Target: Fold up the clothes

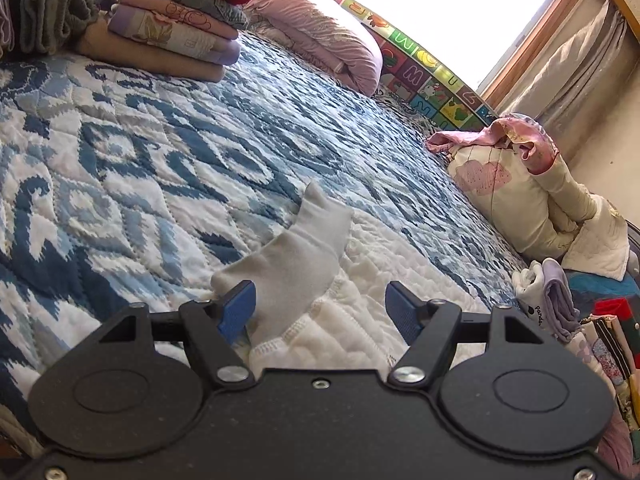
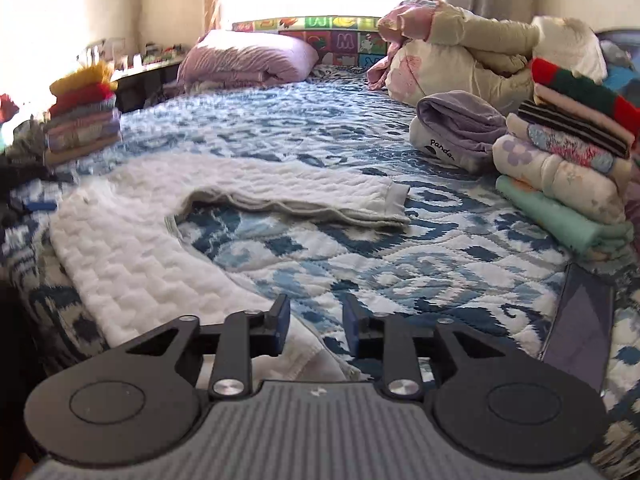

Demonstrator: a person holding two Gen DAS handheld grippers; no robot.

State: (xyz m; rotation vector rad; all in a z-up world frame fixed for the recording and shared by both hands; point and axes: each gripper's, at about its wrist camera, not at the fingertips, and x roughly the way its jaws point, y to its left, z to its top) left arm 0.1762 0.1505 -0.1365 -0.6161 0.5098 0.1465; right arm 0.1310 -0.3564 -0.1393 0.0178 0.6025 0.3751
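Observation:
A white quilted garment [image 2: 132,248] lies spread on the blue and white patterned bedspread [image 2: 360,248], one sleeve [image 2: 320,200] stretched to the right. My right gripper [image 2: 314,326] is open, low over the garment's near edge, its left finger [image 2: 280,324] above the white fabric. In the left wrist view the same garment [image 1: 344,320] lies under my left gripper [image 1: 320,308], which is open. A folded-up white cuff or sleeve end [image 1: 296,252] rises just beyond the left finger [image 1: 238,312], touching it.
A stack of folded clothes [image 1: 172,32] stands at the far left of the bed, another stack [image 2: 568,160] at the right. A lilac pillow [image 2: 248,60], a cream bundle [image 2: 460,68], a panda-print item [image 2: 456,132] and a dark flat object [image 2: 580,320] are also on the bed.

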